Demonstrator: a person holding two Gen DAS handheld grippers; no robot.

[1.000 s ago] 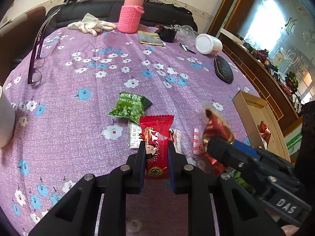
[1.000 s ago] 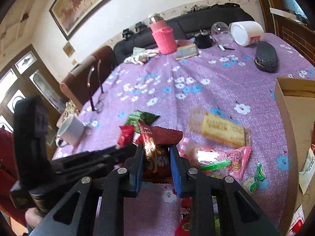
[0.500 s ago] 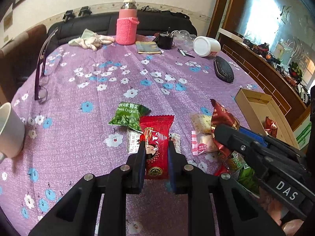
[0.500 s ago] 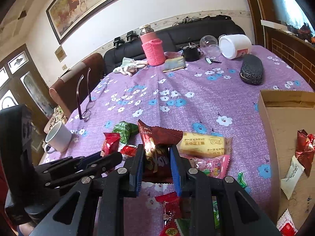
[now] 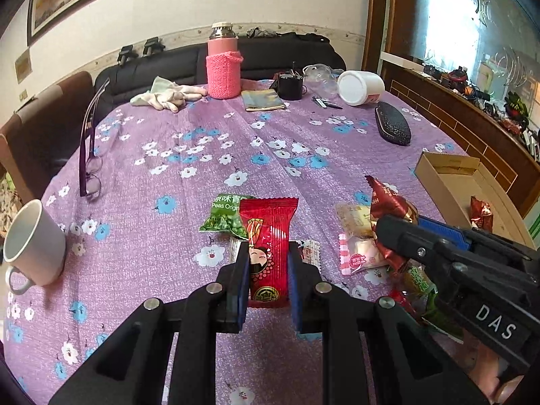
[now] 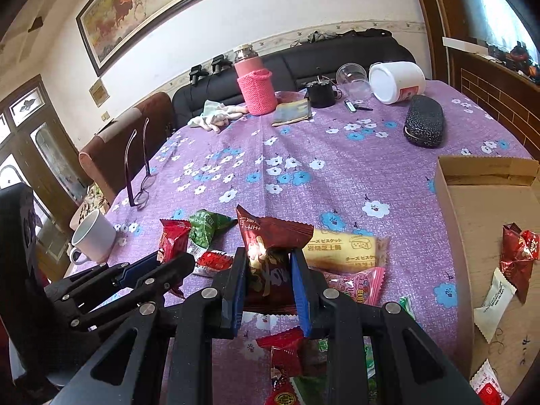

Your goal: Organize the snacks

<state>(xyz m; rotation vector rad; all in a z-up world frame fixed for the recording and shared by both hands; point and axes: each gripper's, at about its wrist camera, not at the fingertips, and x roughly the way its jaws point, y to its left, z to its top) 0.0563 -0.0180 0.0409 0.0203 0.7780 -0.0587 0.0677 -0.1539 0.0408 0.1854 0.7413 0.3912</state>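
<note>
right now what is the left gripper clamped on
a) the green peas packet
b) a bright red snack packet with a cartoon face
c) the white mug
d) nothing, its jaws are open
b: in the left wrist view the left gripper has its blue pads pressed on both sides of the bright red snack packet, while the green peas packet lies on the cloth behind it and the white mug stands far off to the side.

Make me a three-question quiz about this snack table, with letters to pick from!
1. Where is the white mug?
A. at the table's left edge
B. in the cardboard box
C. beside the glasses case

2. What colour is the knitted sleeve on the flask?
A. green
B. pink
C. black

3. What are the left tongs doing?
A. hanging open
B. gripping a red snack packet
C. gripping a pen

Answers: 1 A, it stands far left. 2 B, the knit is pink. 3 B, both pads press the packet.
</note>
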